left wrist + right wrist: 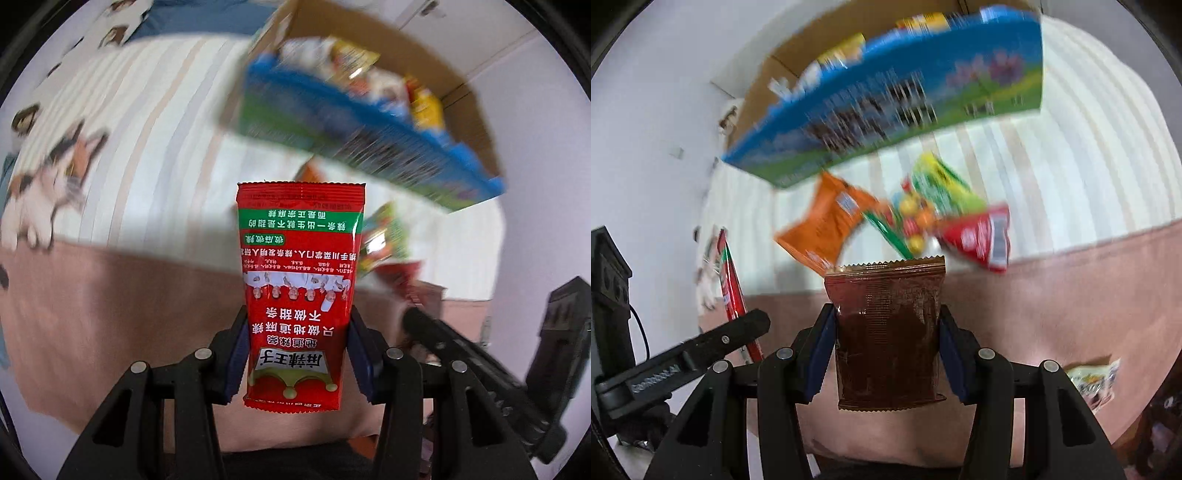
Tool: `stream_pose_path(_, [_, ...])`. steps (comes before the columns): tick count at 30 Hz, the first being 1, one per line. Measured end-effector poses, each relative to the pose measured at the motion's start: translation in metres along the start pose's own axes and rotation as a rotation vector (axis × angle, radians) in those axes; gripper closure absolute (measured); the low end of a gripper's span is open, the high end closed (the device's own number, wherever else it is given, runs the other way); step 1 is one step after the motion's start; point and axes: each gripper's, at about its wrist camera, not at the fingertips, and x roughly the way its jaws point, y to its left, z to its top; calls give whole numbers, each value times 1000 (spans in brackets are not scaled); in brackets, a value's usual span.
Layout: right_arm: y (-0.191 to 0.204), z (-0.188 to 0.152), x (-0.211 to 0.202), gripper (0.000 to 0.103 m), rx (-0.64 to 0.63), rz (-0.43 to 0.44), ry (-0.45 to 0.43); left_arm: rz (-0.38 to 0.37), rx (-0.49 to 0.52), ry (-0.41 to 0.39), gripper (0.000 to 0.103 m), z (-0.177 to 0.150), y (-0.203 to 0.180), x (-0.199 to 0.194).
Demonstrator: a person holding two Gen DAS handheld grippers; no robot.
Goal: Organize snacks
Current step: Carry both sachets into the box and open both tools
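Where snacks lie, box [886,103] beyond.

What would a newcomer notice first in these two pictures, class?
First, the two packets held up close: a red snack packet clamped in the left gripper, and a dark brown packet clamped in the right gripper. Behind them stands a blue and green cardboard box filled with snacks, with loose packets lying on the striped cover before it.

1. Left gripper [295,354]: pointing steeply downward, blue pads at 9 and 3 o'clock pressed on a red packet [299,280].
2. Right gripper [886,354]: likewise angled downward, pads clamped on a brown packet [886,332] held upright.
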Motion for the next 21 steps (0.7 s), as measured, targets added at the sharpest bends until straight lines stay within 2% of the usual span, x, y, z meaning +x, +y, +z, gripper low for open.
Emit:
stream_pose_path(1, [3,9,-9,48,-9,9,-17,-23,11,-18,57,8,-11,-10])
stream_pose_path(2, [7,15,-14,48,-12,17,-35,-36,25,-29,57,29,-4,-14])
stream_pose_path(3, [10,22,-20,48,-17,24,-51,-43,40,-41,57,36,-3,-30])
stream_pose_path(7, [18,56,-47,48,-43,32,-113,-57,103,-96,57,80,-28,-48])
stream_pose_path(12, [18,113,-73,48,-61,11,-175,-15,174,-136,57,140,-51,-67])
stream_pose_path(15, [16,156,-81,48,-63,-23,-205,20,190,-123,57,175,-59,-59])
stream_pose_path(21, [9,222,-60,48,-70,-97,-189,108,173,-15,57,247,-50,-11])
